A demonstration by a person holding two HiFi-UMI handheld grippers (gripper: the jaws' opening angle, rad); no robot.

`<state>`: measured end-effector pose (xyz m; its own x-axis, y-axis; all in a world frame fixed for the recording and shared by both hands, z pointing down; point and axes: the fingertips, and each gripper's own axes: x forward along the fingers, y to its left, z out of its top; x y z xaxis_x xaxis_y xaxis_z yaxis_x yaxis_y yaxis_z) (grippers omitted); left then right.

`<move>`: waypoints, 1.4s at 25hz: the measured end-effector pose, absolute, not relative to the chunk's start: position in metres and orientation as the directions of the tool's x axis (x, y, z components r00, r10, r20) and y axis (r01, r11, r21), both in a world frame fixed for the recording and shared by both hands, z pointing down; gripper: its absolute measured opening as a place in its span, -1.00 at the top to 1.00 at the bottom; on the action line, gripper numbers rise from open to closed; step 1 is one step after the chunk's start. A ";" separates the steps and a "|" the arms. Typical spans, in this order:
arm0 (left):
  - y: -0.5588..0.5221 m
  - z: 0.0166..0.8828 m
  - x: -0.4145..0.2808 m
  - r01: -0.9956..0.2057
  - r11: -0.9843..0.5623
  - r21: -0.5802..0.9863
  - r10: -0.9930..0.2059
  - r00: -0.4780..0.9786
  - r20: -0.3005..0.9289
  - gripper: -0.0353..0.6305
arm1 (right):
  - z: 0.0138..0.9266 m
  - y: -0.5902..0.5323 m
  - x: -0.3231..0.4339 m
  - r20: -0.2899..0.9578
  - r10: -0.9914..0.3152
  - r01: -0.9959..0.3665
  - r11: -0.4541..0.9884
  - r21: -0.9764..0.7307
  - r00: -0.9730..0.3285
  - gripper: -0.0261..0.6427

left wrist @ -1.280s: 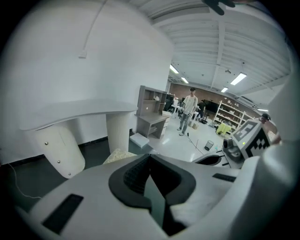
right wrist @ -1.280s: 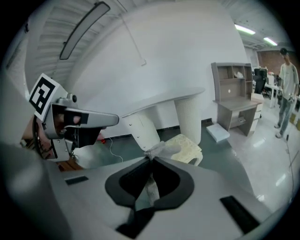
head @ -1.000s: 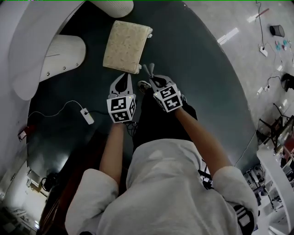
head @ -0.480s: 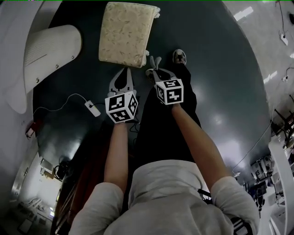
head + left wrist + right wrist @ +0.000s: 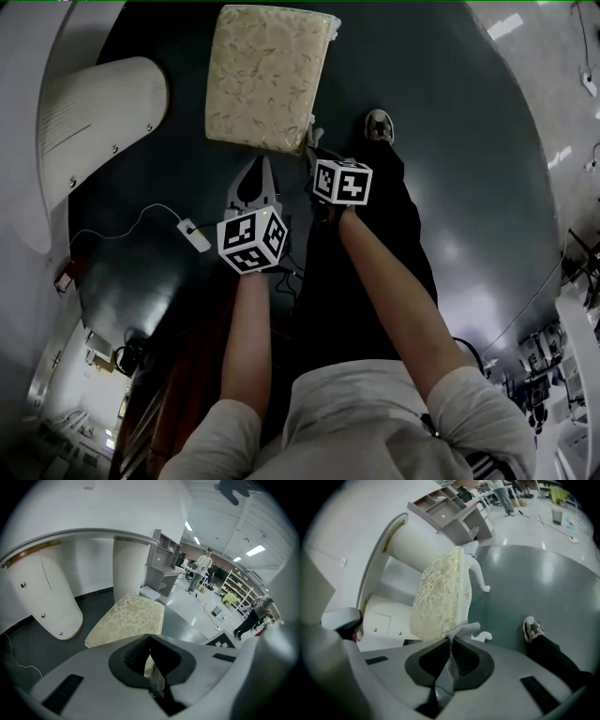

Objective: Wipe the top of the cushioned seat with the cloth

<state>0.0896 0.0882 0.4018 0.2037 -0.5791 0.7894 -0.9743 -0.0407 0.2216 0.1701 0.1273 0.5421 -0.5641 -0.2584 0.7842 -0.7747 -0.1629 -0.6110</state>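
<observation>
The cushioned seat (image 5: pixel 267 75), a cream patterned pad on white curved legs, stands on the dark floor ahead of me. It also fills the middle of the left gripper view (image 5: pixel 129 620) and the right gripper view (image 5: pixel 440 597). My right gripper (image 5: pixel 314 150) is shut on a small grey cloth (image 5: pixel 461 630), whose tuft sticks out past the tips (image 5: pixel 451 639) just short of the seat's near right corner. In the head view, the cloth (image 5: pixel 315 134) touches that corner. My left gripper (image 5: pixel 264 161) is shut with nothing in it (image 5: pixel 149 637), a little short of the seat's near edge.
A white rounded furniture panel (image 5: pixel 94 122) lies to the left, and a fluted white column (image 5: pixel 131 566) stands behind the seat. A white plug on a thin cable (image 5: pixel 194 234) lies on the floor at left. The person's shoe (image 5: pixel 379 125) is beside the seat's right.
Both grippers have moved forward toward the seat, which now looks larger and closer. The right gripper has brought the cloth up to the seat's near right corner.
</observation>
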 end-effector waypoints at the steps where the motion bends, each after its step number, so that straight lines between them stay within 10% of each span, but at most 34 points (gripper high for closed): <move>1: 0.087 0.405 0.087 -0.975 -0.050 0.218 -0.577 0.206 0.790 0.85 | 0.542 0.125 0.166 0.784 -0.259 -0.782 -0.137 -0.608 -0.564 0.84; 35: 0.087 0.456 0.079 -0.966 -0.147 0.214 -0.505 0.259 0.823 0.85 | 0.588 0.088 0.167 0.773 -0.306 -0.759 -0.194 -0.622 -0.555 0.84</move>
<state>0.0789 0.0872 0.4559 0.2589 -0.5050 0.8234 -0.9658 -0.1466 0.2138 0.1675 0.0880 0.5884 -0.5555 -0.3060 0.7732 -0.7587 -0.1941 -0.6219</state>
